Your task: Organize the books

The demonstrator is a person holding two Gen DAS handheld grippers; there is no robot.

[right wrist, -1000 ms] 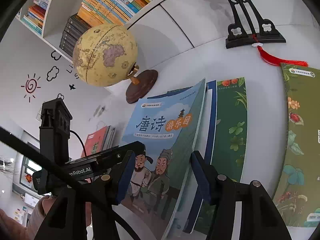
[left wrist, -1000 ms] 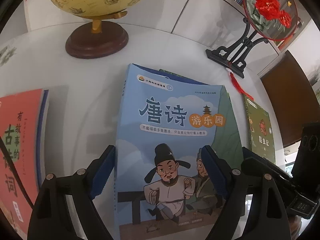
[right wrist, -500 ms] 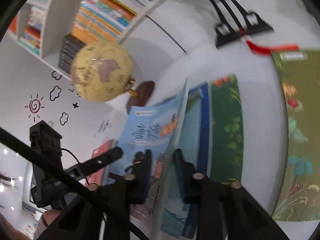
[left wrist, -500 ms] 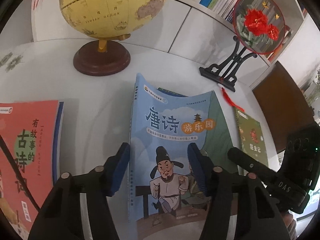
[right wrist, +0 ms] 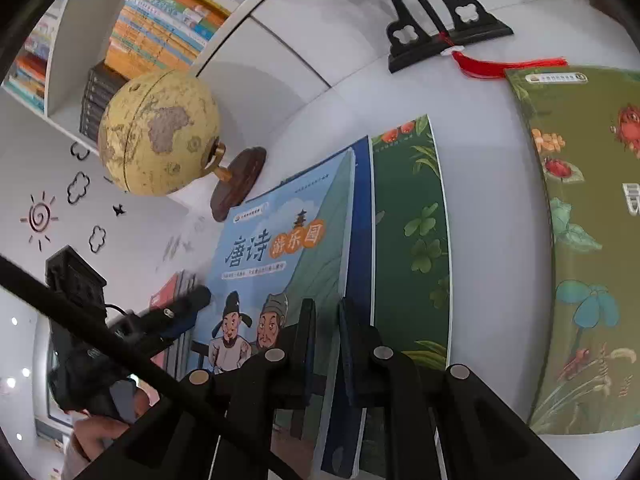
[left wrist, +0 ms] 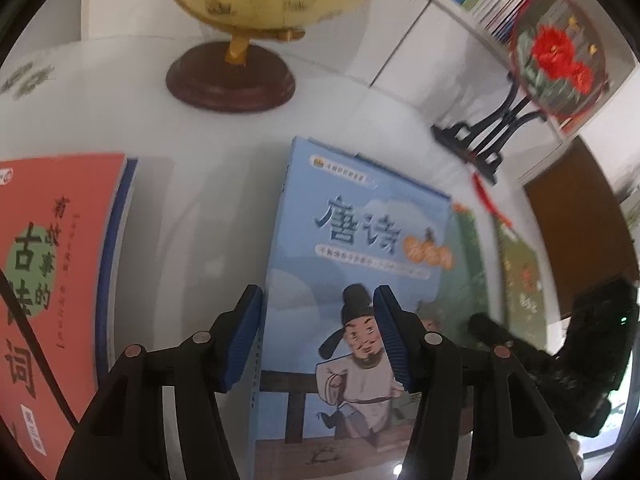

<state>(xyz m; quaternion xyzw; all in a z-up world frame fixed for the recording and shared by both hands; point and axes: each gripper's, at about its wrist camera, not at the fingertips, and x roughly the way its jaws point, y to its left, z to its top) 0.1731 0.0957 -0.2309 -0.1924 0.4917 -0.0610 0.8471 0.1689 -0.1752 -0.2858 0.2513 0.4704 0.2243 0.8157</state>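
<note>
White table [left wrist: 208, 208], holding: one blue book [left wrist: 360, 248] with two cartoon figures on its cover, lying on top of a dark blue book [right wrist: 362, 216] and a green leaf-patterned book [right wrist: 412, 220]; one red book [left wrist: 52, 264] well apart at the table's left; one olive-green book [right wrist: 592, 240] with flowers and insects at the right, separate from the pile. Right gripper [right wrist: 326, 344] was clamped on the right-hand edge of the blue book, that edge raised off the books beneath. Left gripper [left wrist: 318, 340] stood half apart over the blue book's spine side, one pad outside the spine and one above the cover; whether the pads pressed could not be told. Behind the pile: a yellow globe [right wrist: 160, 132] on a dark wooden base, and a black carved stand [right wrist: 444, 36] with a red tassel [right wrist: 504, 66] trailing beside the olive-green book. Bookshelf [right wrist: 160, 40] on the wall behind, full of upright books
</note>
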